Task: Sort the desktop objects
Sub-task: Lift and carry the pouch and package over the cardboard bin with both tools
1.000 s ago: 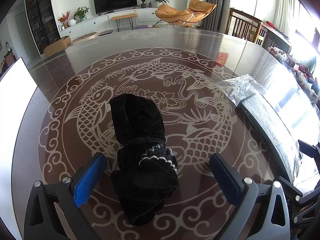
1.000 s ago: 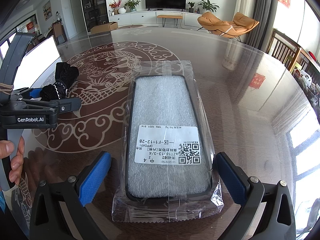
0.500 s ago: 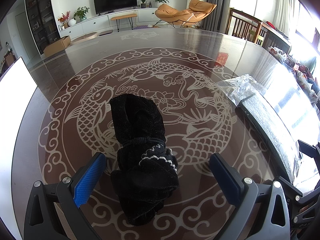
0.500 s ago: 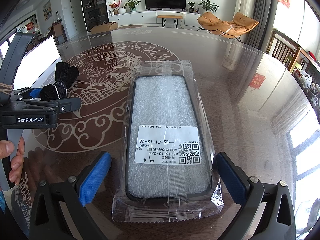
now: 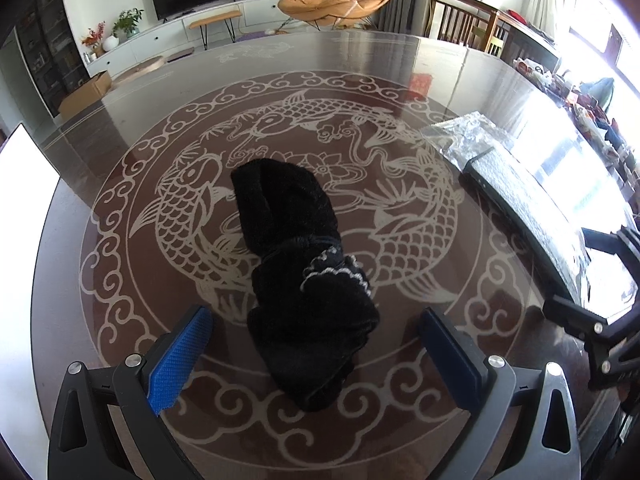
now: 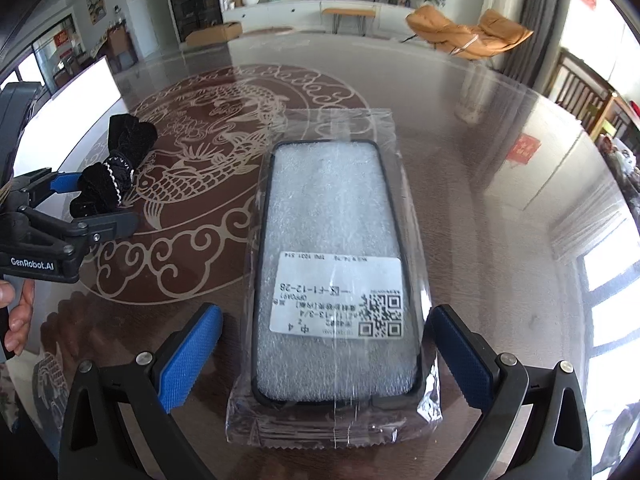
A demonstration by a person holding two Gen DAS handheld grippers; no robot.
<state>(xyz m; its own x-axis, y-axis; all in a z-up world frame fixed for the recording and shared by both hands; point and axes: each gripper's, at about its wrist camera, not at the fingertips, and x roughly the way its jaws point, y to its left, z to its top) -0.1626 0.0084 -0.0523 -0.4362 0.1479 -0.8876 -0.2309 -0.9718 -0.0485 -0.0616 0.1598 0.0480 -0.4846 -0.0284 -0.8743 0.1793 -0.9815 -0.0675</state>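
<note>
With both tools spread wide, the left gripper [image 5: 316, 354] straddled the black velvet pouch [image 5: 300, 280] mid-table and the right gripper [image 6: 326, 356] the bagged phone case [image 6: 334, 280] nearer the right edge, so each needed a centred, gentle squeeze.

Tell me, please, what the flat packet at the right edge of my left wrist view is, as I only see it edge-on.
Observer: It is a black phone case sealed in a clear bag, with a white label carrying a QR code.
Operator: Is the right gripper holding it?
Observer: No. The right gripper is open, its fingers flanking the bag's near end, not closed on it.
Operator: What do you see of my left gripper from there?
Observer: The left gripper shows side-on, with a hand on its handle and the black pouch lying between its open fingers.
</note>
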